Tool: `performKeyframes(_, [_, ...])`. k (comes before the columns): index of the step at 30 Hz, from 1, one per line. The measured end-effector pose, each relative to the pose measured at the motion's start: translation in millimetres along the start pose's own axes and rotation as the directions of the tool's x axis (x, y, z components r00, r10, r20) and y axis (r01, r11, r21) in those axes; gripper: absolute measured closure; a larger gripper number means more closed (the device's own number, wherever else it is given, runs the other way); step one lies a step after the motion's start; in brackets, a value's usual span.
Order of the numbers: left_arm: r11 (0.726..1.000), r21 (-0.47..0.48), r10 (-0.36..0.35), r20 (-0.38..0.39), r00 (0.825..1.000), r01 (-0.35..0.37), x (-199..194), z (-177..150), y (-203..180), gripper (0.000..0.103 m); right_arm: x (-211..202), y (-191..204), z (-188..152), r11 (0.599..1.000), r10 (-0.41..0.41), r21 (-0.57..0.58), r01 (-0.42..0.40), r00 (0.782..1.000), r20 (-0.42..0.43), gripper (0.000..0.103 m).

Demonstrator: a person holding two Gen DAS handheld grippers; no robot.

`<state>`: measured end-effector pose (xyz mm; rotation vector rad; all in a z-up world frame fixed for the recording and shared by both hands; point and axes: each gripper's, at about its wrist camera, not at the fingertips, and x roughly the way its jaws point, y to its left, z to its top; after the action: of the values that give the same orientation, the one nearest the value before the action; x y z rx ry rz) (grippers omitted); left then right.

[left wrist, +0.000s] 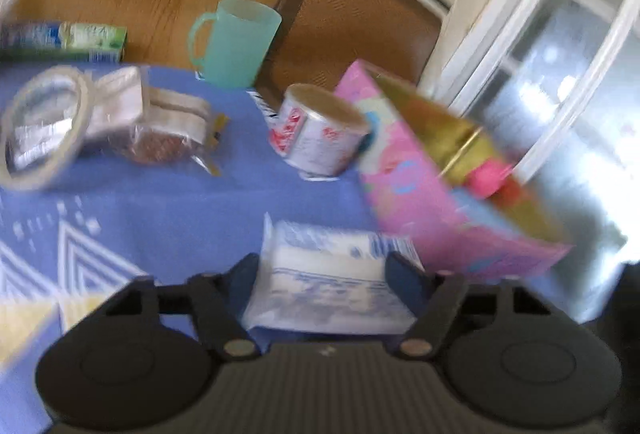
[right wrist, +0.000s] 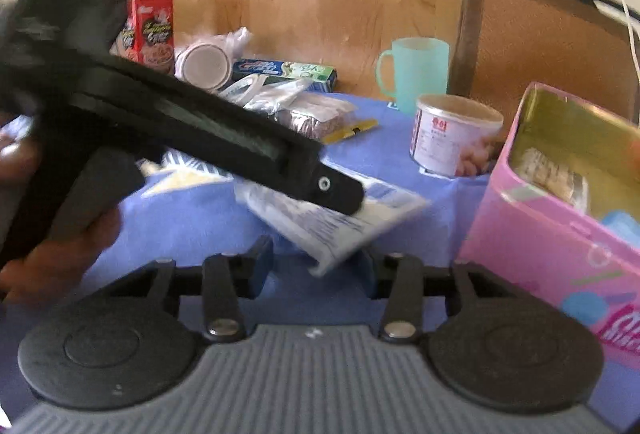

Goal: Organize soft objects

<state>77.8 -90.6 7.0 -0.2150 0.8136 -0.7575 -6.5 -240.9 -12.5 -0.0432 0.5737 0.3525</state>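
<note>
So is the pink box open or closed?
Open. The pink box has no lid on top, and you can see straight down its gold inside, where a pale packet lies.

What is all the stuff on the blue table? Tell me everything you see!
tissue pack: one, white and blue, between the left jaws, lifted at one end
pink box: one, pink outside, gold inside, open, right side
tin can: one, white with red print, beside the pink box
mug: one, mint green, back edge
tape roll: one, clear, far left
toothpaste box: one, blue and green, at the back
snack packet: one, red, back left
tablecloth: one, blue with white pattern
chair: one, brown, behind the table
left gripper: black
right gripper: black, near the pack's low end
hand: one, holding the left gripper
</note>
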Motion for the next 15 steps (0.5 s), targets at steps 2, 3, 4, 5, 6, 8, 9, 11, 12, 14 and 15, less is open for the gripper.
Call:
performKeyframes(2, [0.998, 0.028, 0.047, 0.037, 0.998, -0.048, -12, -4, -9, 0.047, -3, 2, 3, 1.000, 0.001, -0.003, -0.001, 1.000, 0.020, 0.065])
performKeyframes(3, [0.997, 0.035, 0.064, 0.052, 0.997, -0.066, -17, -6, -13, 0.047, -6, 3, 3, 1.000, 0.000, -0.010, 0.001, 0.999, 0.032, 0.065])
performKeyframes(4, [0.997, 0.028, 0.069, 0.056, 0.996, -0.071, -21, -8, -14, 0.047, -7, 6, 4, 1.000, 0.001, -0.018, -0.001, 0.999, 0.034, 0.065])
performKeyframes(5, [0.998, 0.015, 0.065, 0.053, 0.997, -0.065, -23, -9, -14, 0.047, -8, 8, 4, 1.000, 0.004, -0.031, -0.003, 0.999, 0.033, 0.065])
performKeyframes(6, [0.998, 0.004, 0.062, 0.045, 0.997, -0.063, -25, -11, -13, 0.047, -9, 9, 3, 0.999, 0.004, -0.042, -0.003, 0.999, 0.032, 0.065])
performKeyframes(8, [0.997, -0.008, 0.072, 0.031, 0.997, -0.071, -24, -13, -13, 0.047, -11, 11, -1, 0.999, -0.002, -0.052, 0.003, 1.000, 0.029, 0.065])
performKeyframes(9, [0.998, -0.012, 0.068, 0.023, 0.997, -0.068, -23, -15, -14, 0.047, -13, 11, -3, 0.998, -0.008, -0.060, 0.010, 1.000, 0.030, 0.064])
performKeyframes(11, [0.998, -0.027, 0.053, 0.013, 0.998, -0.053, -19, -16, -15, 0.045, -19, 10, -9, 0.998, -0.010, -0.069, 0.013, 0.999, 0.041, 0.064])
performKeyframes(12, [0.999, -0.035, 0.036, 0.009, 0.999, -0.036, -19, -16, -15, 0.045, -22, 8, -11, 0.998, -0.001, -0.067, 0.005, 0.999, 0.051, 0.064])
performKeyframes(14, [0.999, -0.035, 0.030, 0.012, 0.999, -0.030, -19, -16, -20, 0.045, -27, 8, -12, 0.998, 0.006, -0.063, -0.001, 0.998, 0.066, 0.064])
performKeyframes(15, [0.999, -0.021, 0.034, 0.021, 0.999, -0.034, -22, -14, -27, 0.045, -29, 8, -11, 0.998, 0.001, -0.062, 0.003, 0.997, 0.079, 0.064])
